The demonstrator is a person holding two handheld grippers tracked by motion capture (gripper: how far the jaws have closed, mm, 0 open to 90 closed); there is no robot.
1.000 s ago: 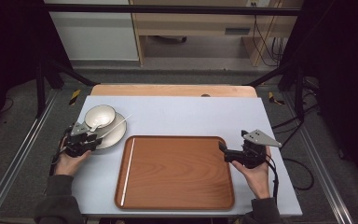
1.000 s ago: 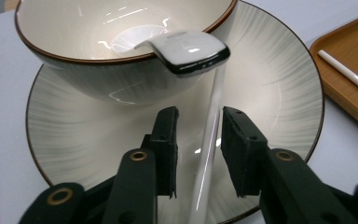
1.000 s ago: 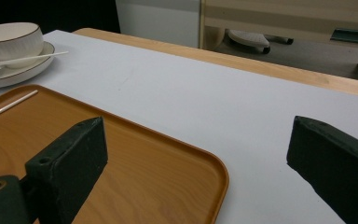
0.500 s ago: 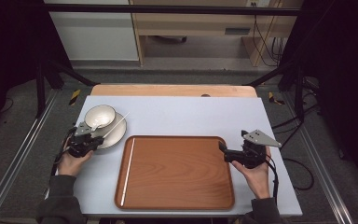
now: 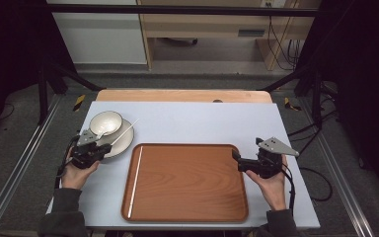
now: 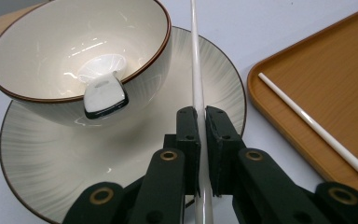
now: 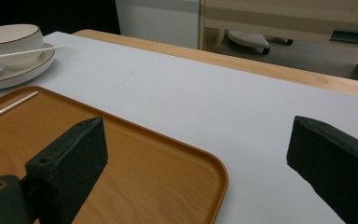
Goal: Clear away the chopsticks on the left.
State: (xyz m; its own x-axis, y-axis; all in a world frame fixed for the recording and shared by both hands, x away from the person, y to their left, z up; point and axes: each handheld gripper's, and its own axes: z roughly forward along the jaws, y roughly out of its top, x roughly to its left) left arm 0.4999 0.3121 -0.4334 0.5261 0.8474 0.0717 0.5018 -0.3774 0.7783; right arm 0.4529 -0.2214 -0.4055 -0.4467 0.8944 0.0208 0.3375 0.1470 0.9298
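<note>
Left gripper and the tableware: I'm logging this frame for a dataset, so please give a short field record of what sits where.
left gripper: shut on a white chopstick over the plate
right gripper: open, holding nothing, at the tray's right edge
bowl: on the plate, white spoon inside
tray: wooden, second chopstick lying along its left side
table: light grey surface
</note>
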